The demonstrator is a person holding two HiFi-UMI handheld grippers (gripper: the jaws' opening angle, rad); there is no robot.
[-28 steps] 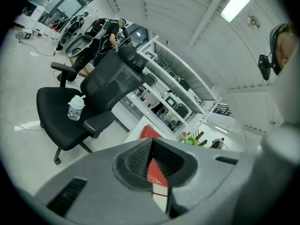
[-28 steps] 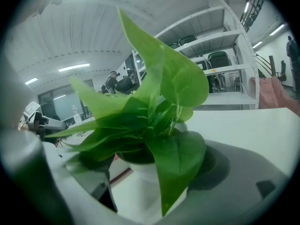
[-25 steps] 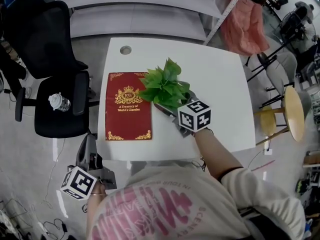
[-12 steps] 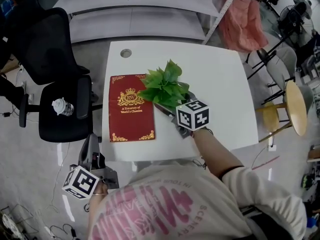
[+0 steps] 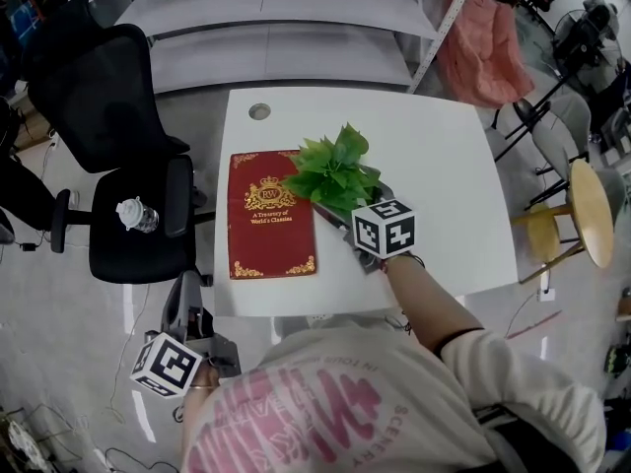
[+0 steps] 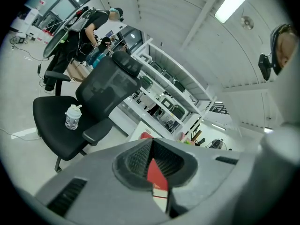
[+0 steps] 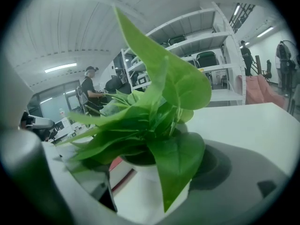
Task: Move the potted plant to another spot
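Note:
A potted plant (image 5: 335, 168) with broad green leaves in a white pot (image 7: 152, 184) stands on the white table (image 5: 444, 166), just right of a red book (image 5: 272, 215). My right gripper (image 5: 342, 203) reaches in from the near side, its jaws on either side of the pot and closed on it; the leaves hide the pot from above. In the right gripper view the plant (image 7: 154, 111) fills the middle. My left gripper (image 5: 181, 294) hangs low beside the table's near left corner, shut with nothing in it (image 6: 152, 168).
A black office chair (image 5: 128, 166) with a small plastic bottle (image 5: 136, 215) on its seat stands left of the table. A wooden stool (image 5: 582, 215) is at the right, pink cloth (image 5: 483, 47) on a rack behind. A round hole (image 5: 259, 111) is near the table's far left corner.
The head camera has shifted slightly; the plant, the book and both grippers keep the same places relative to each other.

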